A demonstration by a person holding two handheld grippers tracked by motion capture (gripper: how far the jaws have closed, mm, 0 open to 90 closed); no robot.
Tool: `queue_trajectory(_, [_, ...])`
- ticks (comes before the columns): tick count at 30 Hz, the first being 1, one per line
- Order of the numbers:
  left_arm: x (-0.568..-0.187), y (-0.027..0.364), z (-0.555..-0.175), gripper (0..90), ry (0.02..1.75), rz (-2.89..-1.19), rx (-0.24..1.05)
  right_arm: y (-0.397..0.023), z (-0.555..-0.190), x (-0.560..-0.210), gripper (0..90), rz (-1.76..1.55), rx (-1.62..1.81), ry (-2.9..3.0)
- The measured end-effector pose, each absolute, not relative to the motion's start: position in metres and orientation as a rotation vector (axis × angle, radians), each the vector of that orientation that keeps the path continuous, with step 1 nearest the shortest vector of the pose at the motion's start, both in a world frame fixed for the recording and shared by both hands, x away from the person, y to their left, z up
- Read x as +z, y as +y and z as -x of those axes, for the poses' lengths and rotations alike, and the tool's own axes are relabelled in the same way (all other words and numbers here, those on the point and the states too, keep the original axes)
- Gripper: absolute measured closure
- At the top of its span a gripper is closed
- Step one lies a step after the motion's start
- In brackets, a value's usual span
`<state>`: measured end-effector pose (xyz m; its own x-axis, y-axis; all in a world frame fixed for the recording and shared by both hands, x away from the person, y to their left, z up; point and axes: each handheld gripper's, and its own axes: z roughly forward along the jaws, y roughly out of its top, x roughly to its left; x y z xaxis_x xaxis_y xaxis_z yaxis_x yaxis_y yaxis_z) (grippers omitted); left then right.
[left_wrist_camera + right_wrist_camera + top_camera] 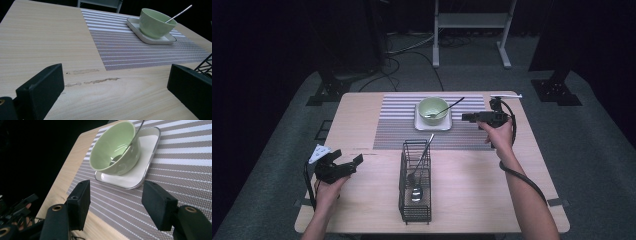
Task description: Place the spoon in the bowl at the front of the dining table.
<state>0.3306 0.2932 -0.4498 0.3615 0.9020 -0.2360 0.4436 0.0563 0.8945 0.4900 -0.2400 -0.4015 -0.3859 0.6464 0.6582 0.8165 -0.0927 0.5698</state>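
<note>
Where the spoon (445, 109) leans in the green bowl (432, 108), its head is only a dim shape at the bowl's bottom in the right gripper view, and its handle runs off the top of that frame. Bowl sits on a white square plate (418, 121), on the striped mat (397, 127), upper centre of the high view. Right claw (465, 118) hovers just right of the plate, jaws released, nothing between them. Left claw (348, 159), lower left, stands released over bare surface (362, 200) near the front edge. Open room lies between mat and left claw. A black wire basket (415, 215) stands lower centre, holding further cutlery (417, 192), between the two hands.
</note>
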Motion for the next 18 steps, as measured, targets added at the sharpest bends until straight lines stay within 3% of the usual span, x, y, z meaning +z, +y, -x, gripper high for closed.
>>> queue_trajectory(18, [-0.451,0.291,-0.33,0.0,1.249,-1.571,0.532,-0.251,-0.459,-0.406,36.8,1.551,-1.483,-2.001])
